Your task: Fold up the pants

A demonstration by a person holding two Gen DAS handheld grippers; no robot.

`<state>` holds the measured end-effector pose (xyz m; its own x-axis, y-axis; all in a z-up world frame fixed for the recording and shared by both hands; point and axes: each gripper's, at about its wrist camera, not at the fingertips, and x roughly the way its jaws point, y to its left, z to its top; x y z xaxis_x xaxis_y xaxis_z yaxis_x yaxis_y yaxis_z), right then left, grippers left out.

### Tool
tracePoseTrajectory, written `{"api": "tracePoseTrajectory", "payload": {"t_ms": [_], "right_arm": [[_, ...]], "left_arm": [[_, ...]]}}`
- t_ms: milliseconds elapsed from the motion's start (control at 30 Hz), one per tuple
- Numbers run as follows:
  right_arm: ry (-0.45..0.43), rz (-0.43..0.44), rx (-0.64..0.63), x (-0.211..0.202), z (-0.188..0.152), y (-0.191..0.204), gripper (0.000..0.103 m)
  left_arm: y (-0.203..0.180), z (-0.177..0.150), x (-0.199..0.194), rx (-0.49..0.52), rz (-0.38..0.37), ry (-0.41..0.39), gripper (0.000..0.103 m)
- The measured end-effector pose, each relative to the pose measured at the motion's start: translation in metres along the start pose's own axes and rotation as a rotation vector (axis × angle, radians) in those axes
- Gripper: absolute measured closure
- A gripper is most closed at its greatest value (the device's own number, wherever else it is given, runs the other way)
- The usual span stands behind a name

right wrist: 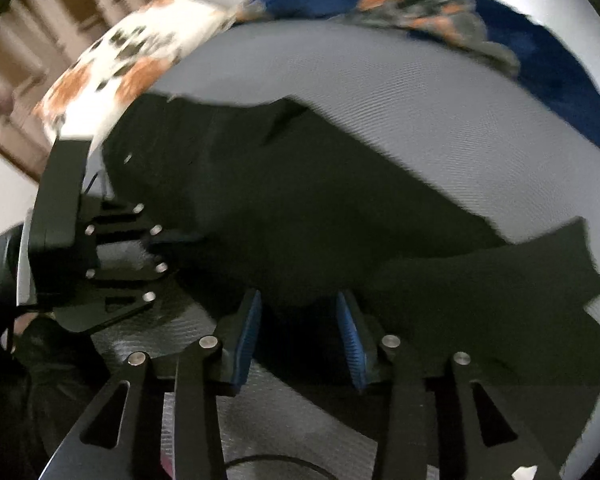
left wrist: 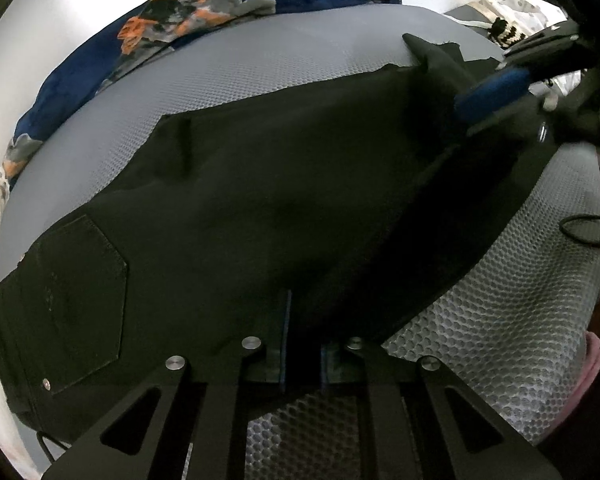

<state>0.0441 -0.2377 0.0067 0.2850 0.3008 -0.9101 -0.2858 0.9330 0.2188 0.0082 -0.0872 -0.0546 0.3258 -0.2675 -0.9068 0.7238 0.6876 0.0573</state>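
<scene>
Black pants (left wrist: 260,200) lie across the grey mattress (left wrist: 260,60). The left gripper (left wrist: 302,344) clamps their near edge; the right gripper (right wrist: 298,320) has its jaws open around the cloth.

Both wrist views sit low over the grey mat (left wrist: 300,68), facing the blue blanket (right wrist: 560,76) (shared, with the pants (left wrist: 284,208)).

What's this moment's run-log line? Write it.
stage: folding | left gripper: shut on black pants | right gripper: open at pants edge | surface: grey mat
</scene>
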Motion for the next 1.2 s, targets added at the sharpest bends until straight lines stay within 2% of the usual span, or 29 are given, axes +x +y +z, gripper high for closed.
{"api": "tracePoseTrajectory", "payload": {"t_ms": [133, 333, 500, 767, 1067, 1200], "right_arm": [[-0.041, -0.089, 0.102, -0.02, -0.007, -0.042, 0.065], [-0.036, -0.204, 0.308, -0.031, -0.028, -0.121, 0.065], [-0.009, -0.238, 0.388, -0.026, -0.046, -0.155, 0.065], [-0.012, -0.186, 0.469, -0.022, -0.058, -0.182, 0.063], [-0.093, -0.042, 0.747, -0.015, -0.059, -0.25, 0.061], [-0.13, -0.01, 0.812, -0.014, -0.053, -0.27, 0.062]], "left_arm": [[0.0, 0.0, -0.002, -0.008, -0.004, -0.003, 0.092], [0.0, 0.0, -0.006, -0.008, -0.003, -0.004, 0.092], [0.0, 0.001, -0.009, 0.003, 0.0, 0.007, 0.092], [-0.007, 0.005, -0.01, 0.032, 0.029, 0.032, 0.09], [-0.009, 0.005, -0.009, 0.037, 0.023, 0.041, 0.088], [-0.007, 0.007, -0.01, 0.033, 0.015, 0.047, 0.088]]}}
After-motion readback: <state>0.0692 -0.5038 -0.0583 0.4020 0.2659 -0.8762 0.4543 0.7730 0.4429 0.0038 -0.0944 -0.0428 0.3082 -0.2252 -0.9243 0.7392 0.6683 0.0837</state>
